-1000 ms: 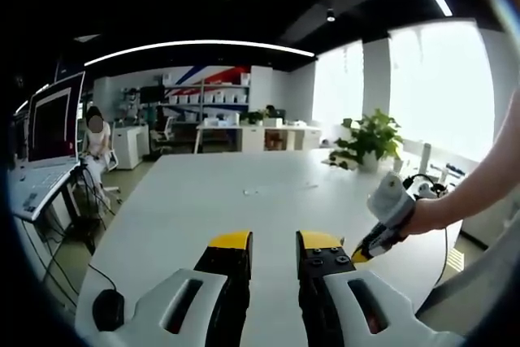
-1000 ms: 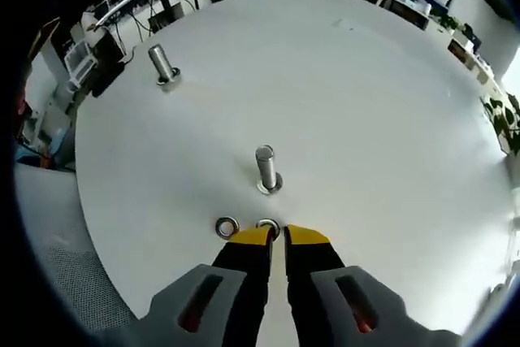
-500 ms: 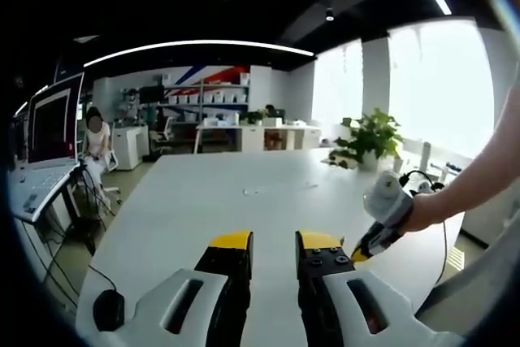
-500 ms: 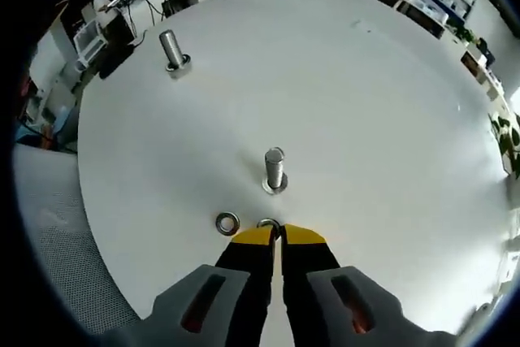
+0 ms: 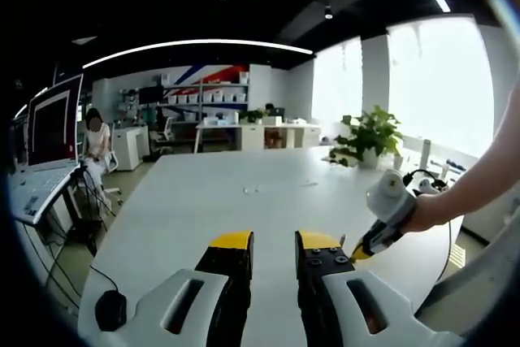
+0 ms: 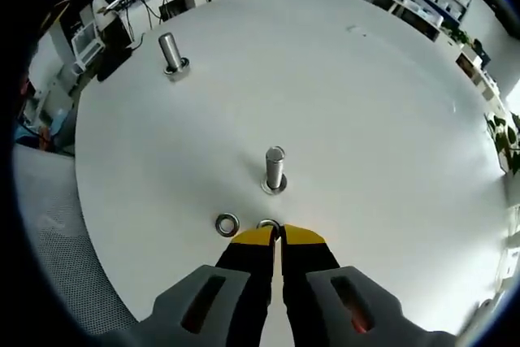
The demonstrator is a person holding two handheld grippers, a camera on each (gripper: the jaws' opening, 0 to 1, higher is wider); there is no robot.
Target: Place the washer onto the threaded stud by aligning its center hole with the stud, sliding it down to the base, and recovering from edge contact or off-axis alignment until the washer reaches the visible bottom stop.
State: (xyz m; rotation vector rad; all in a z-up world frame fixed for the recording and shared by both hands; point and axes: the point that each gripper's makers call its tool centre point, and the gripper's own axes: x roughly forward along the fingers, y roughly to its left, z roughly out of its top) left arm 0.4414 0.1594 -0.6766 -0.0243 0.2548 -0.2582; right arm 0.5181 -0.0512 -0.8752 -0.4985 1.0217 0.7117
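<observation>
Washer [image 6: 267,224] sits flat on the table [image 6: 390,136], right at the tips of the right tongs [image 6: 281,236], partly hidden by them. Right tongs nearly closed, tips just a sliver apart over the washer edge; looks like a pinch on the rim, but can't tell if it's actually held or just touched. Second washer [image 6: 227,223] lies just beside it, to the left in the right gripper view, apart from the tongs. Stud [image 6: 275,170] stands upright just beyond the washers, with a ring already at its base. Another stud [image 6: 171,54] stands well off toward the far table edge.

Left tongs [image 5: 273,243] idle, jaws parted with nothing between, aimed across the table toward the office; right tongs also show at the right of the left gripper view, in a hand [image 5: 422,214].

To do this step well: get a firm grip on the rim only, keep the hole clear, lift flat without nudging the neighbour washer. Then carry it over the near stud, level it, centre the hole on the stud top before lowering. If it catches on an edge, back off and re-level, don't force.
</observation>
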